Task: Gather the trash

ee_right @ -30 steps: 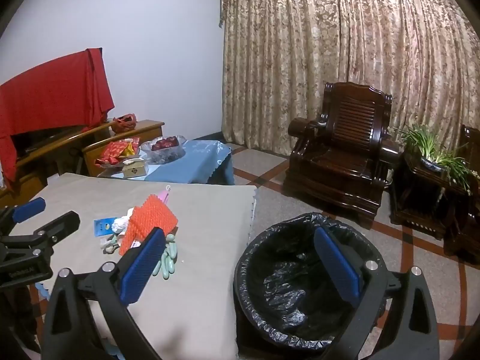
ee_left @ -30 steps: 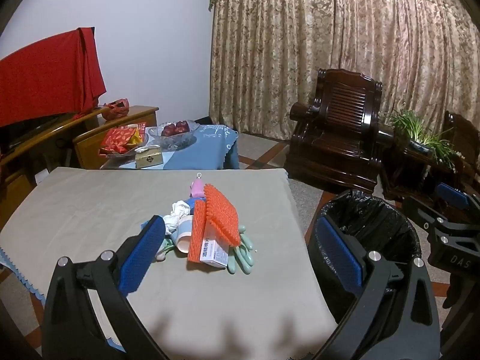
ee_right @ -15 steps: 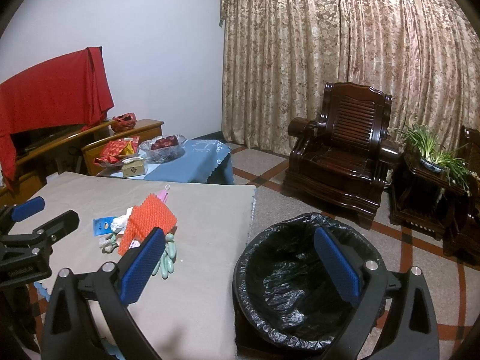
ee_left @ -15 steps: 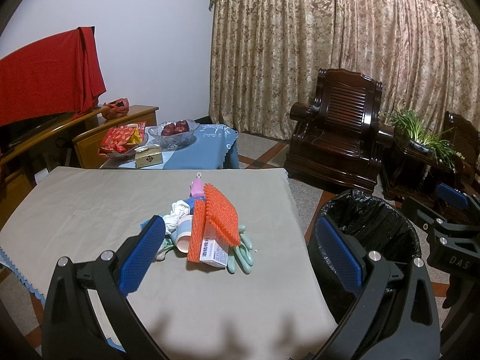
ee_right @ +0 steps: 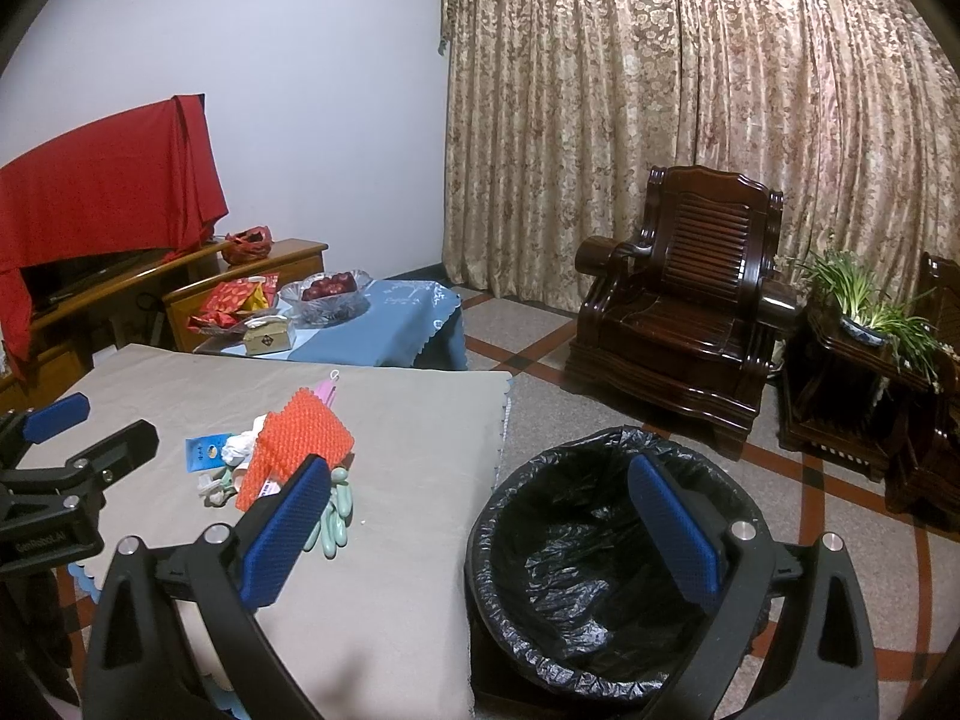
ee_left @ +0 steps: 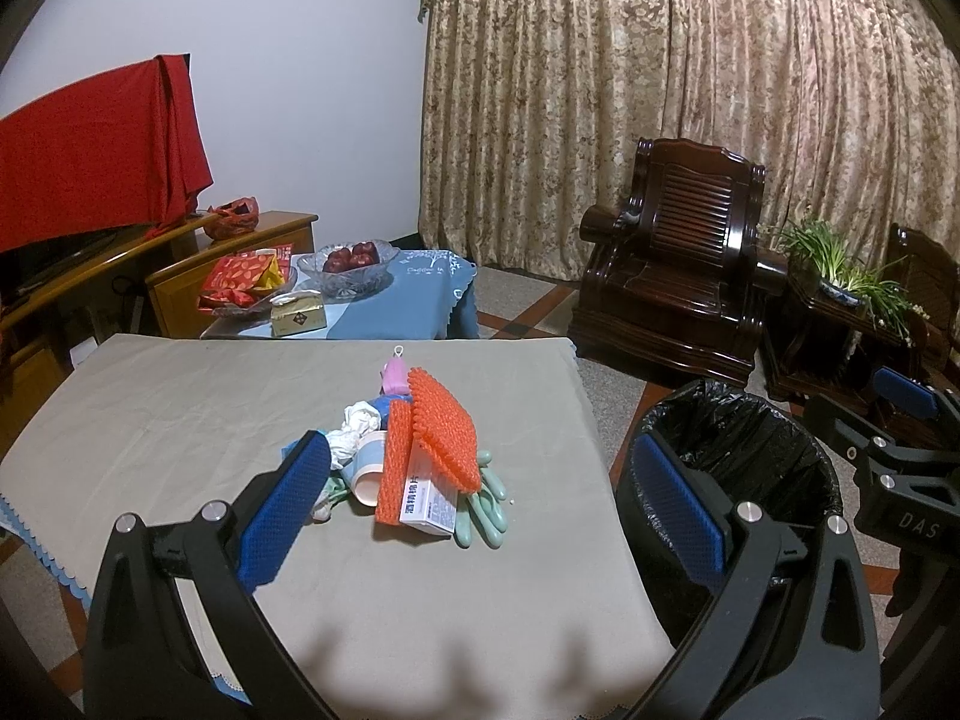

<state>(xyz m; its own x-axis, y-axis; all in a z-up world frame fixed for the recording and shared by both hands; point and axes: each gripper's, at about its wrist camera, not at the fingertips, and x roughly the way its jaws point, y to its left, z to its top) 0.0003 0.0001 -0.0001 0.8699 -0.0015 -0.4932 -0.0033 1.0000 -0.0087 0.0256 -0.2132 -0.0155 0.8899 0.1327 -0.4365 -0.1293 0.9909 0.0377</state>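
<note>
A pile of trash lies on the grey-clothed table: an orange spiky mat, a white box, green gloves, a paper cup, crumpled tissue and a pink item. The pile also shows in the right wrist view. A black-lined trash bin stands on the floor right of the table, also in the left wrist view. My left gripper is open and empty, just short of the pile. My right gripper is open and empty, over the bin's near rim.
A low table with a blue cloth behind holds a glass fruit bowl, red packets and a gold box. A dark wooden armchair and a potted plant stand at right. Curtains hang behind.
</note>
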